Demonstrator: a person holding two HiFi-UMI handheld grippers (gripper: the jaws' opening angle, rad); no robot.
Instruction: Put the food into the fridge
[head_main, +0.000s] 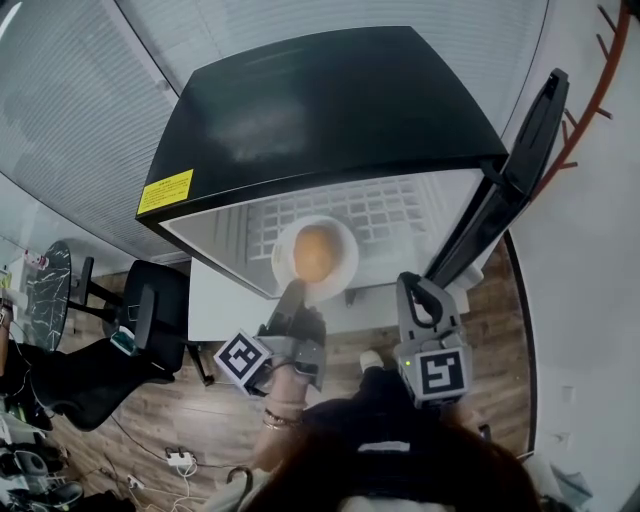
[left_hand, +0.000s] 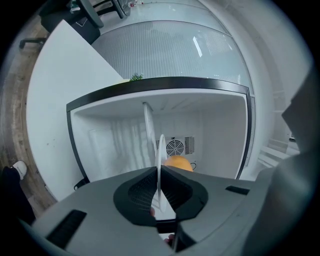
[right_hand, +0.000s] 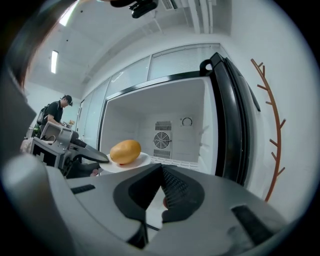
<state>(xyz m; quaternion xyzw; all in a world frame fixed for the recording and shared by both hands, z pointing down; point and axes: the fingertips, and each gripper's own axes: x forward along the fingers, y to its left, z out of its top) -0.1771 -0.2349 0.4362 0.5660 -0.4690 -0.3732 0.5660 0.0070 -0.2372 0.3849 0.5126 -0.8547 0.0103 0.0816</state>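
Note:
A small fridge (head_main: 330, 110) with a black top stands open, its door (head_main: 520, 160) swung out to the right. A yellow-orange food item (head_main: 314, 251) lies on a white plate (head_main: 343, 236) held at the fridge opening, above the wire shelf (head_main: 390, 210). My left gripper (head_main: 293, 290) is shut on the plate's near rim. In the left gripper view the plate (left_hand: 161, 165) shows edge-on between the jaws, the food (left_hand: 178, 162) behind it. My right gripper (head_main: 418, 290) hangs beside the door, shut on nothing. The right gripper view shows the food (right_hand: 125, 151), plate (right_hand: 141, 161) and door (right_hand: 232, 125).
A black office chair (head_main: 150, 310) stands left of the fridge, with cables and a power strip (head_main: 180, 460) on the wooden floor. A red branch-shaped rack (right_hand: 270, 125) is on the wall to the right. A person (right_hand: 55, 112) stands far off at the left.

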